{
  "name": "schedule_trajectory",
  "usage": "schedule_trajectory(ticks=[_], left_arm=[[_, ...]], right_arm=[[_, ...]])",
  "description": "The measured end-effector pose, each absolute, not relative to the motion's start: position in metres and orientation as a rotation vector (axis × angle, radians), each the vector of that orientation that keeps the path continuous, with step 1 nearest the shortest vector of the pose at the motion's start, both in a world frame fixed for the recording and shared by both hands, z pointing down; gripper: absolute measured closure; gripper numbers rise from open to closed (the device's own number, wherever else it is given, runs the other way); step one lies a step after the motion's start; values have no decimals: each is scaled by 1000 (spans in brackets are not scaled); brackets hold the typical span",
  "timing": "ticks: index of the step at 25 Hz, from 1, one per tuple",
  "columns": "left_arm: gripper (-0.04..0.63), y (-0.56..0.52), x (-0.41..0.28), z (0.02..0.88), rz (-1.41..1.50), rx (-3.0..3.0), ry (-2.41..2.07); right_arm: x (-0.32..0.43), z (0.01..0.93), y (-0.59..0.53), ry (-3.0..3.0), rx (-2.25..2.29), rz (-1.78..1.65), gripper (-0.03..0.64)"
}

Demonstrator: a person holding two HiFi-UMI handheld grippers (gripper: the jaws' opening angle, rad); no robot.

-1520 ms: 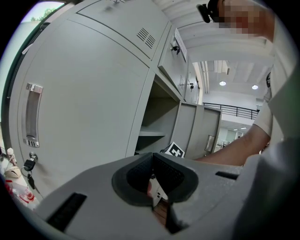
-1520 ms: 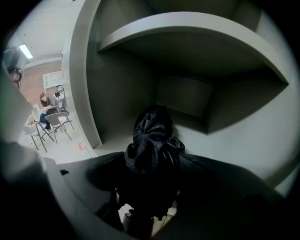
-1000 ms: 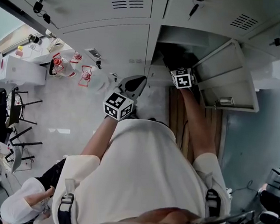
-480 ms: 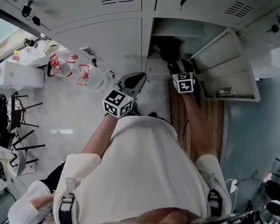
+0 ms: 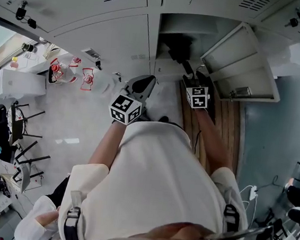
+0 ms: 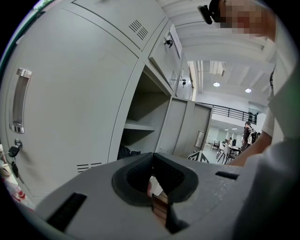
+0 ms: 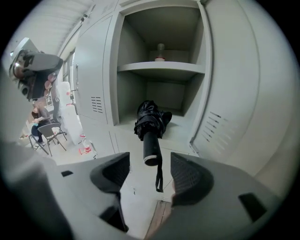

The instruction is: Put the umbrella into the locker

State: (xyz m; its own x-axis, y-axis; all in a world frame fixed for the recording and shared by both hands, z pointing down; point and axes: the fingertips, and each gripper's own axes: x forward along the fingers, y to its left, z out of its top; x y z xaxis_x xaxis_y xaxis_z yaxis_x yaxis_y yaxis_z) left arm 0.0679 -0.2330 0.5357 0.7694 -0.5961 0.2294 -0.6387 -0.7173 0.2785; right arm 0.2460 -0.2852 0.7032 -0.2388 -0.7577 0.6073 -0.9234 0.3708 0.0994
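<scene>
Umbrella (image 7: pixel 151 123) is noted folded, laid in the lower compartment of the locker (image 7: pixel 161 68), handle end seemingly jutting past the front edge, strap hanging. Placement is judged done, with release now in hand. Right gripper (image 7: pixel 149 163) is held just outside the opening, fingers (image 7: pixel 112 171) apart and closing, nothing gripped. Left gripper (image 6: pixel 152 159) is seen with fingers together, nothing held. Next, the handle probably needs nudging inward before the open door (image 5: pixel 241 68) is swung shut.

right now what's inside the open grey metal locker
A folded black umbrella lies in the lower compartment, handle outward. A small pale object, unidentifiable, stands on the upper shelf. The umbrella hides whatever lies beneath it.
</scene>
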Motion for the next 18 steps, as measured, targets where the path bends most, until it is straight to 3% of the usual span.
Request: schedule_trajectory(ticks=[10, 18], left_arm=[[591, -230, 63, 540, 184, 2616, -946], [591, -233, 56, 540, 185, 2613, -964]], right_arm=[[250, 721, -284, -1983, 1516, 429, 504], [243, 713, -301, -1996, 1543, 415, 508]])
